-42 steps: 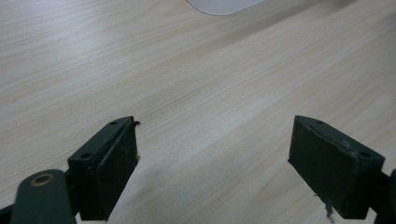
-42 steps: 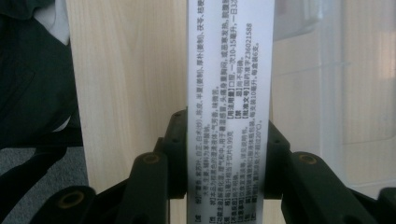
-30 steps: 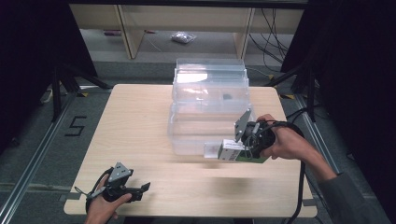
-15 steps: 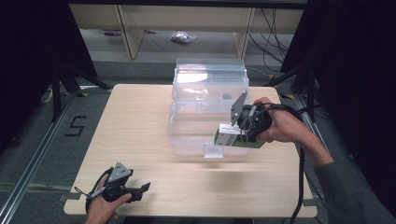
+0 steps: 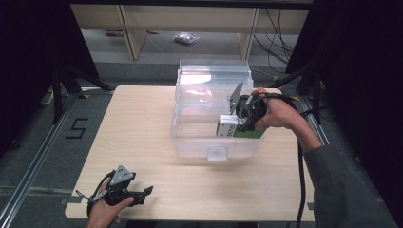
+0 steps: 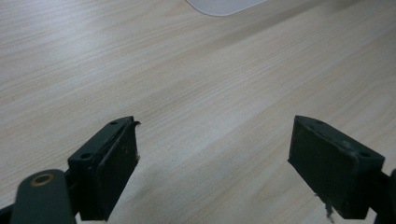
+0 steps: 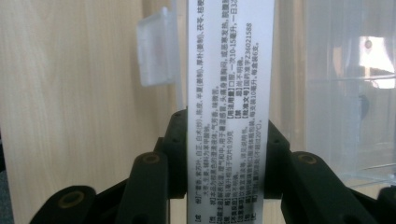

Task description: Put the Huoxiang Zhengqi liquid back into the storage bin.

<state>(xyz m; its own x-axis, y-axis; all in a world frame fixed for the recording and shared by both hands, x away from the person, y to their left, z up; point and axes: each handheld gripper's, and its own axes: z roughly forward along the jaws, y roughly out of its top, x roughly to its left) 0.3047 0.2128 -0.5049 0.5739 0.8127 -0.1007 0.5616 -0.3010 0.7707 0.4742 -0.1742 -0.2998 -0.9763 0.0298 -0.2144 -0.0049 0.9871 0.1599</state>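
A clear plastic storage box point(image 5: 190, 142) stands open in the middle of the table, its lid point(image 5: 214, 78) tipped back. My right gripper point(image 5: 237, 124) is shut on a flat white and green medicine box point(image 5: 227, 126) and holds it over the box's right side. In the right gripper view the medicine box point(image 7: 229, 93) runs up between the two black jaws, its printed side facing the camera, with the storage box's front latch point(image 7: 156, 51) behind it. My left gripper point(image 5: 145, 192) rests near the table's front left edge, open with nothing in it. In its own view the left gripper point(image 6: 215, 154) hangs over bare wood.
The wooden table point(image 5: 133, 137) has free room left of and in front of the storage box. A cable point(image 5: 300, 190) trails from the right hand down the table's right side. Shelving point(image 5: 142, 28) and a small bag point(image 5: 186, 38) lie on the floor beyond.
My right gripper has carried the medicine box up and back from the storage box's front right corner to over its inside. The left gripper has stayed put.
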